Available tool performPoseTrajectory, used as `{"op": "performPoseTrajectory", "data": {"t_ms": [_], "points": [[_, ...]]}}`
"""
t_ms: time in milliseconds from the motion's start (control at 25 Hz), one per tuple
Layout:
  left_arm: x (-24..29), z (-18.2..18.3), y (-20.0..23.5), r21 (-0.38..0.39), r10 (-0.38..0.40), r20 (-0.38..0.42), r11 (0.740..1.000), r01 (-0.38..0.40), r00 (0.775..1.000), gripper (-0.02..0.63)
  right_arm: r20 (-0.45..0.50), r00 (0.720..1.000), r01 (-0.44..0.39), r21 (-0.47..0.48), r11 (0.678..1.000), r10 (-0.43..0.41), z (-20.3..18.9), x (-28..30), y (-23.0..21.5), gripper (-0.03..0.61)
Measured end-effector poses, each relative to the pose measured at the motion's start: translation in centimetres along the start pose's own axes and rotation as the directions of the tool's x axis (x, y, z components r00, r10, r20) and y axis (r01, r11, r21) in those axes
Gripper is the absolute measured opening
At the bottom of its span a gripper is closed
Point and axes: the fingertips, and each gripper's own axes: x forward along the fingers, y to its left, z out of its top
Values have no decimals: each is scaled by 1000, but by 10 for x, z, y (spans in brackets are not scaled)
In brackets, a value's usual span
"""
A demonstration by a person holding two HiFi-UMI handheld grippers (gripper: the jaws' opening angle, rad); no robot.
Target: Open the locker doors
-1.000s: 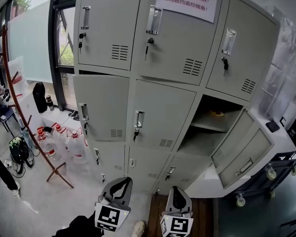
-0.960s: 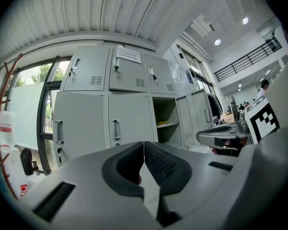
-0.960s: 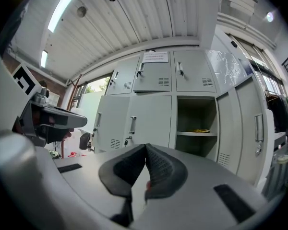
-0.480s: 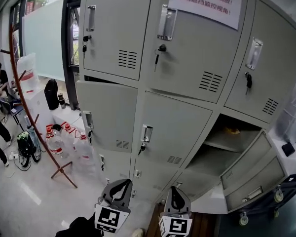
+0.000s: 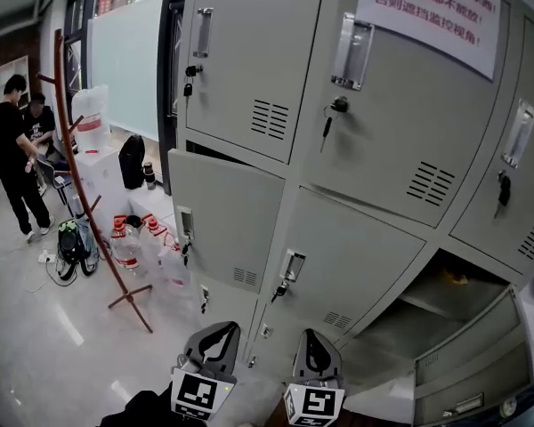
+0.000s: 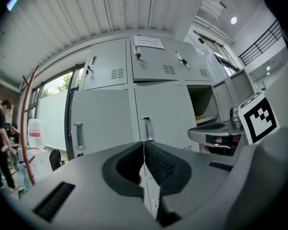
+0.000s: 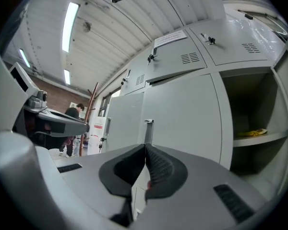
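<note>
The left gripper (image 5: 217,332) and the right gripper (image 5: 312,336) pointed at a wall of grey lockers (image 5: 249,78). Ahead and right of the right gripper, 1 locker compartment (image 5: 400,323) stood open. Left of the left gripper stood a red coat stand (image 5: 78,181) and water bottles (image 5: 125,249).
</note>
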Motion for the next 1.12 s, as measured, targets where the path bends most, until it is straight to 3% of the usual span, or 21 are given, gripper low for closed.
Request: {"op": "performPoseTrajectory", "data": {"t_ms": [320,600,1120], "points": [[10,-2,35,0,83,-9,997,-83,997,25,31,997,-66,-1,998,66,13,49,11,61],[25,-3,68,6,86,-13,996,-86,996,25,12,994,-104,0,995,104,14,98,23,168],[47,-18,124,-13,86,-37,996,-87,996,25,-52,998,-35,-37,999,34,5,165,29,192]]}}
